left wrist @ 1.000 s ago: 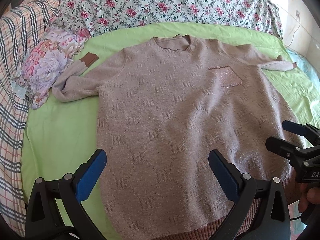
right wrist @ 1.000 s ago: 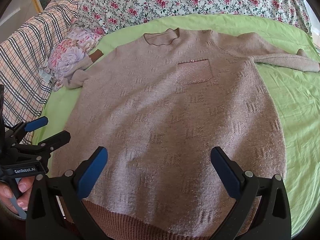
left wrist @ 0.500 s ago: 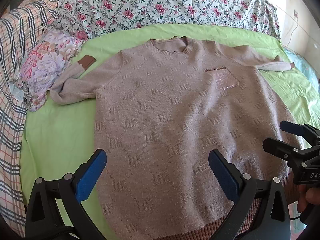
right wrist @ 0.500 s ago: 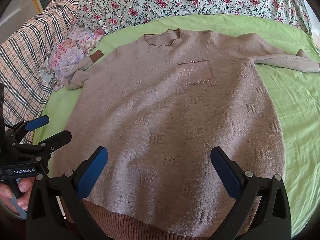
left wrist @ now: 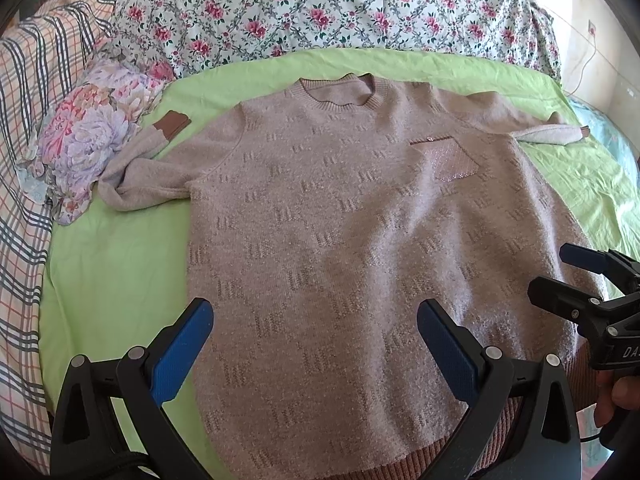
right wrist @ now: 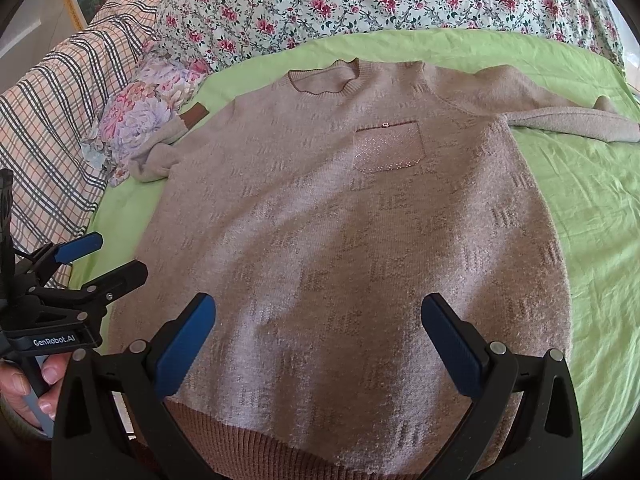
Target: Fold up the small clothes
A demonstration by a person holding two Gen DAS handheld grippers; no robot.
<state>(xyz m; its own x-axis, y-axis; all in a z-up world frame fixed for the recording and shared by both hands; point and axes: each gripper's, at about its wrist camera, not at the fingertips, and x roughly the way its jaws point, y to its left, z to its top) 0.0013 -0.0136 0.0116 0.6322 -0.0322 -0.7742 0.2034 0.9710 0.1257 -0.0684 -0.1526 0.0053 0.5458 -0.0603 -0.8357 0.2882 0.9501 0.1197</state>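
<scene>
A beige knit sweater (left wrist: 352,240) with a chest pocket (left wrist: 448,158) lies flat, front up, on a green sheet (left wrist: 116,264); it also shows in the right wrist view (right wrist: 352,240). Its left sleeve (left wrist: 140,176) is bunched with a brown cuff; its right sleeve (right wrist: 560,122) stretches out sideways. My left gripper (left wrist: 314,332) is open and empty above the lower hem. My right gripper (right wrist: 318,332) is open and empty over the hem too. Each gripper shows in the other's view: the right one (left wrist: 560,276) and the left one (right wrist: 104,260).
A floral quilt (left wrist: 320,8) lies along the far side of the bed. A checked blanket (left wrist: 24,160) and a small flowered cloth (left wrist: 88,136) lie at the left. The green sheet (right wrist: 600,220) is bare to the right of the sweater.
The left gripper has drawn back and tilted slightly, so the sweater sits a little lower and further right in its view. The right gripper has hardly moved. Both stay open.
</scene>
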